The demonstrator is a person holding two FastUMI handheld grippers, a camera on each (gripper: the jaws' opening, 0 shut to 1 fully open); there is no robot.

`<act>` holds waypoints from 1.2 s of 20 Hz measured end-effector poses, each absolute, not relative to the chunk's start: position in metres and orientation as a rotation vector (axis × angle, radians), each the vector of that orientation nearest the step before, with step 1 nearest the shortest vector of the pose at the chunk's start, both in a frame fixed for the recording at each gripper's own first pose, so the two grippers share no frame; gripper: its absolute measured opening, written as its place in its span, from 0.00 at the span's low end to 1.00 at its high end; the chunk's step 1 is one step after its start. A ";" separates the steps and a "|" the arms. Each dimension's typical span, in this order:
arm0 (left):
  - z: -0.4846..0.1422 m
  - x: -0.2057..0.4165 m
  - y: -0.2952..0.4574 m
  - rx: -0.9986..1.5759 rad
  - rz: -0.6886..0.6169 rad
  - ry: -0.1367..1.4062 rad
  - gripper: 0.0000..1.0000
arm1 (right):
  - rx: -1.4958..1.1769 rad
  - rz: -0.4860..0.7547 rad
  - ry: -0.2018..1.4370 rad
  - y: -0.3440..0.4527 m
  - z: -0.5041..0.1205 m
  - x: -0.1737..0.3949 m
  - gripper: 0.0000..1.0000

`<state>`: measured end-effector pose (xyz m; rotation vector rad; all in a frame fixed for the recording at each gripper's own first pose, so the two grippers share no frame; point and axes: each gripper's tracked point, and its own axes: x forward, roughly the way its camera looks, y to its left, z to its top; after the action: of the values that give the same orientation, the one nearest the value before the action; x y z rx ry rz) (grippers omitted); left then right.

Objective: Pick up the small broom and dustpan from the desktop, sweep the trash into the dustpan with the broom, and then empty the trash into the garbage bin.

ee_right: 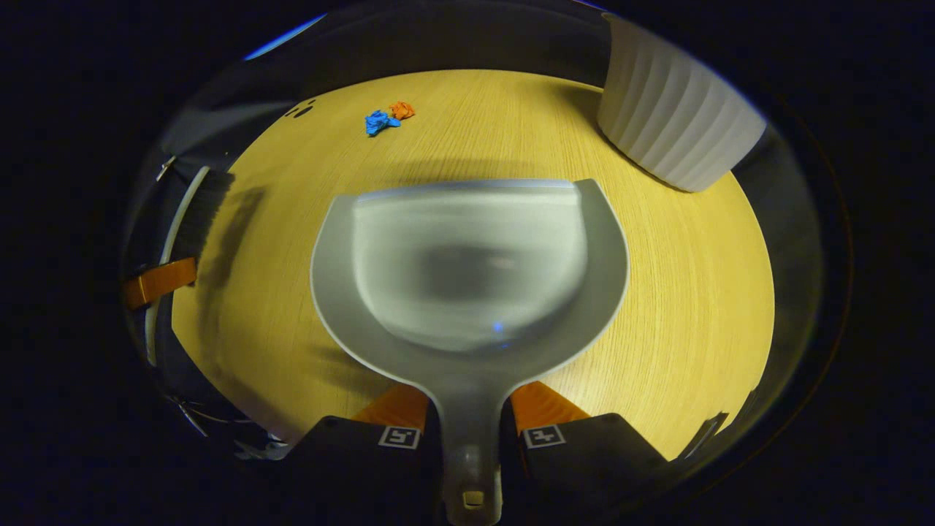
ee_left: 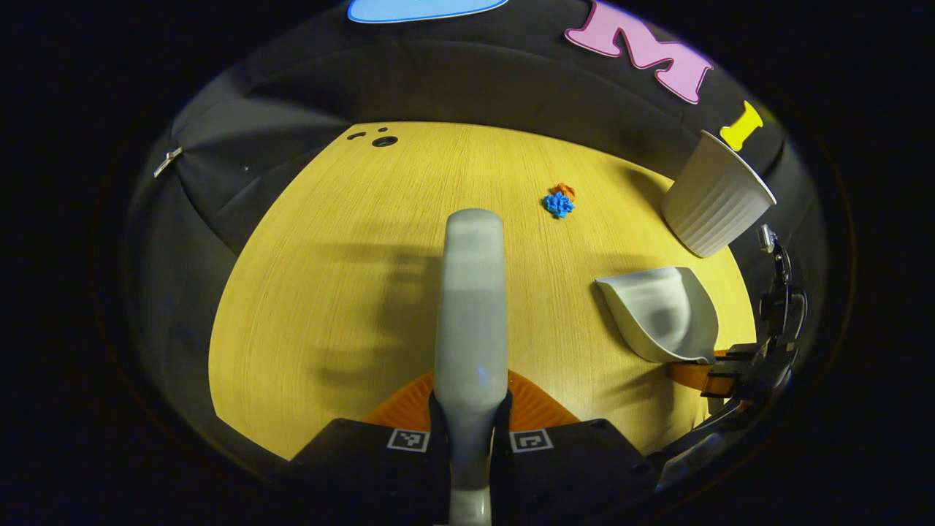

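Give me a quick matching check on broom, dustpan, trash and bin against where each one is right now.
Things:
1. broom
2. dustpan
3. trash
4. garbage bin

Places:
A. loose on the desktop, mid-table
B. gripped by the right gripper
C. standing at the table's far right edge
D. gripped by the left gripper

Pairs: 1-D, 2-B, 3-A, 4-C

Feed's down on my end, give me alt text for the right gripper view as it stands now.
The right gripper is shut on the handle of a grey plastic dustpan, its pan empty and facing forward over the yellow wooden desktop. Blue and orange crumpled trash lies far ahead to the left, a white ribbed garbage bin stands upper right, and the small broom is at the left edge.
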<state>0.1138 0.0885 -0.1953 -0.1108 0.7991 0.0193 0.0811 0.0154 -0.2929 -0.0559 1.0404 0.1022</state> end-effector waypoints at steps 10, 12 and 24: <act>-0.195 0.190 0.097 -0.022 0.031 0.847 0.27 | -0.076 0.218 1.078 0.004 -0.286 0.078 0.36; -0.194 0.210 0.100 0.020 0.045 0.863 0.25 | -0.084 0.249 1.064 -0.001 -0.278 0.078 0.36; -0.198 0.322 0.065 0.207 -0.020 0.882 0.27 | -0.242 0.338 1.016 -0.038 -0.270 0.085 0.36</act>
<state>0.3215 0.0651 -0.1980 0.2068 0.8818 -0.0196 0.0852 -0.0376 -0.2698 -0.2415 1.0164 0.3379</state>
